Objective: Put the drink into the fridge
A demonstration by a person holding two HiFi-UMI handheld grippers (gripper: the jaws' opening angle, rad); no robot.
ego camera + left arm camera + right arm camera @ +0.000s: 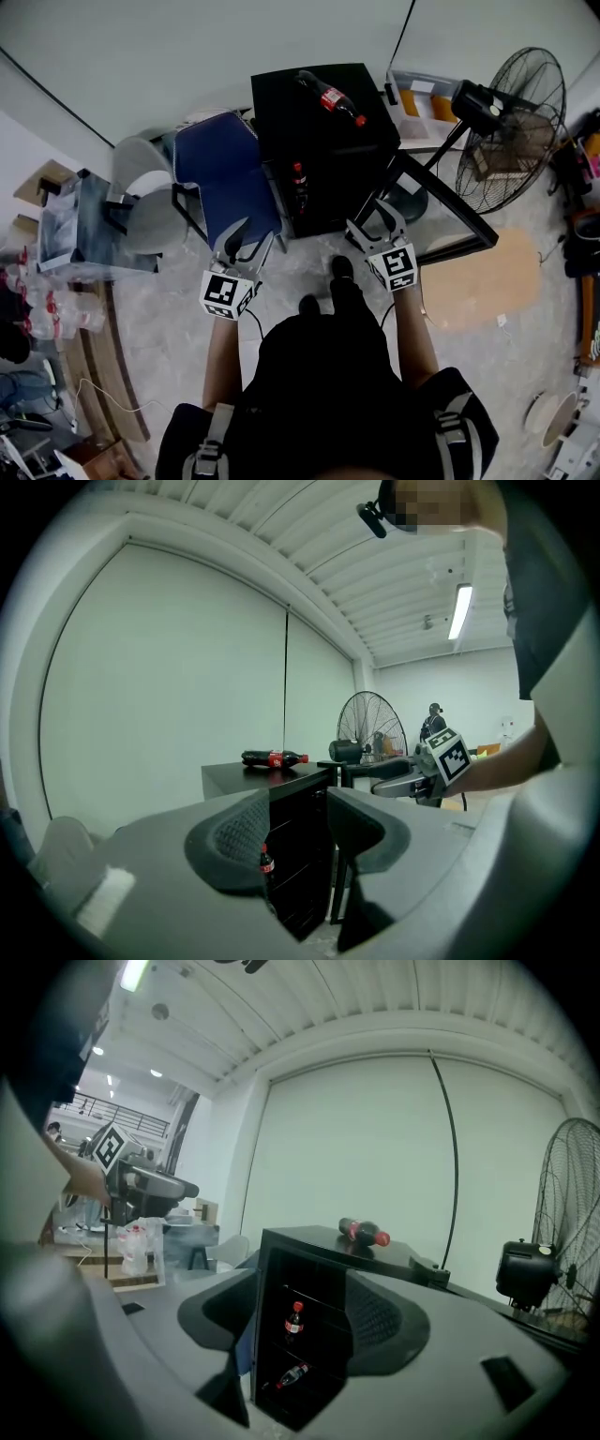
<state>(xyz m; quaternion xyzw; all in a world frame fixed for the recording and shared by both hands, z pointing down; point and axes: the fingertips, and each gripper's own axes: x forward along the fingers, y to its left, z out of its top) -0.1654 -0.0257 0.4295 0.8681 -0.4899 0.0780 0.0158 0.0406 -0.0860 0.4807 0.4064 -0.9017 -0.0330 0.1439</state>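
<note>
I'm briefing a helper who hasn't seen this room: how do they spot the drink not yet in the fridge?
Find the black mini fridge beside the standing fan. A cola bottle with a red cap lies on its flat top. It is the only one outside: the upright bottle and the lying bottle are on shelves inside.

There are two grippers, the left gripper [251, 242] and the right gripper [378, 217], and ahead of both stands one fridge [291, 103]. Three cola bottles lie ahead of them: the top bottle [331, 97], the upright bottle [299, 178] and the lowest bottle [292, 1375]. Beyond the right gripper is one fan [511, 131], and beyond the left gripper are two chairs, the blue chair [220, 173] and the grey chair [141, 187].
</note>
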